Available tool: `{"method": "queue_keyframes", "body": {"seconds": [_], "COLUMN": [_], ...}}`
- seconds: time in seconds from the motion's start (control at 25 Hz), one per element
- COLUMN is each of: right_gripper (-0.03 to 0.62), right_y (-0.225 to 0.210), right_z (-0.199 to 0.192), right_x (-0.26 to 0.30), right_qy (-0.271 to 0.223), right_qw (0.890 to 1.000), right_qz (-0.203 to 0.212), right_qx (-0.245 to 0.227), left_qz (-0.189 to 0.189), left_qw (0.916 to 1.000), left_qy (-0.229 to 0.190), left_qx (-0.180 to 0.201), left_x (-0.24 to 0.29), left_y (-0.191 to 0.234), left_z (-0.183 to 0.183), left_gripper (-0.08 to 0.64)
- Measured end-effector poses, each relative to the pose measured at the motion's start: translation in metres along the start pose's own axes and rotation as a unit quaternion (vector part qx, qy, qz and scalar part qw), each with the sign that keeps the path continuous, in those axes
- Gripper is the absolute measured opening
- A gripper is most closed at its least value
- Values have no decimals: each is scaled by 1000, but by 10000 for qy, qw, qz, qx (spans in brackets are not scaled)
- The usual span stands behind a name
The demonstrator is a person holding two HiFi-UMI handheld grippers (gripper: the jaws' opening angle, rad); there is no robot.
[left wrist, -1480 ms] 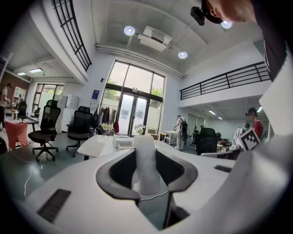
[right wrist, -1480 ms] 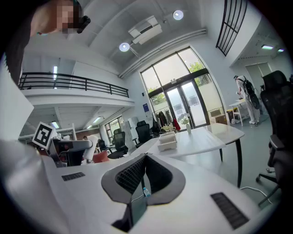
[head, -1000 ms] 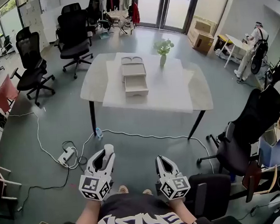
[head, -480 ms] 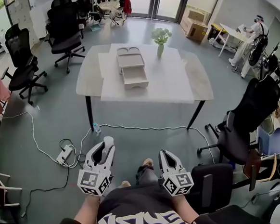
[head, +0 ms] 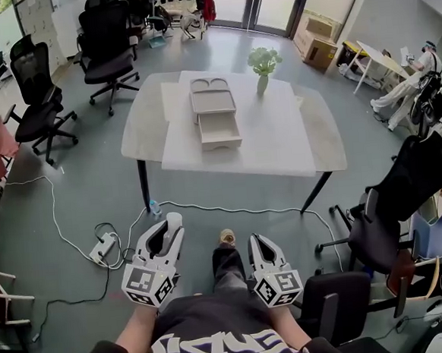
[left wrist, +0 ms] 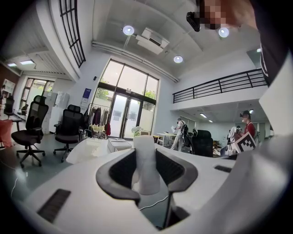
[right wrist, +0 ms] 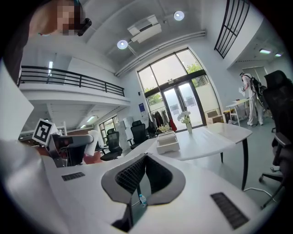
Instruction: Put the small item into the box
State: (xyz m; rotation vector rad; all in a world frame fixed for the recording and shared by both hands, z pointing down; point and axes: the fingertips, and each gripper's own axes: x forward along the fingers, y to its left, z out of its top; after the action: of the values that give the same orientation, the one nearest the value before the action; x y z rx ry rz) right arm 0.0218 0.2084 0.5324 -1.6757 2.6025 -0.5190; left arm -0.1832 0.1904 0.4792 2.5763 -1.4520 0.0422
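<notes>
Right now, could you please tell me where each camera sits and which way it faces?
Head view: on the person's head, facing steeply down at the table and box; shows left gripper, right gripper, forearms.
Left gripper view: on the left gripper, looking along jaws shut on the small item, toward table and glass doors.
Right gripper view: on the right gripper, along closed jaws toward table; left gripper shows.
Shared: all see table and box.
</notes>
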Motion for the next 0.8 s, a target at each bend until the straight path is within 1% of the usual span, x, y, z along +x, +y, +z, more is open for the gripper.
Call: {"method": "queue_keyframes", "body": {"seconds": [0.36, 0.8], "right_gripper": [23, 23], "right_y": [-52, -134], "right_z": [29, 89], "right_x": [87, 185], "right_qy": [12, 97], "right_qw": [9997, 9992], "right_qz": [259, 352], "right_qx": [39, 156], "left_qz": [81, 284], "left_qw": [9999, 9994], "left_qy": [60, 101], "left_qx": [-75, -158], "left_x": [91, 212], "left_y": [27, 58], "left_z": [11, 55], "left_gripper": [143, 143]}}
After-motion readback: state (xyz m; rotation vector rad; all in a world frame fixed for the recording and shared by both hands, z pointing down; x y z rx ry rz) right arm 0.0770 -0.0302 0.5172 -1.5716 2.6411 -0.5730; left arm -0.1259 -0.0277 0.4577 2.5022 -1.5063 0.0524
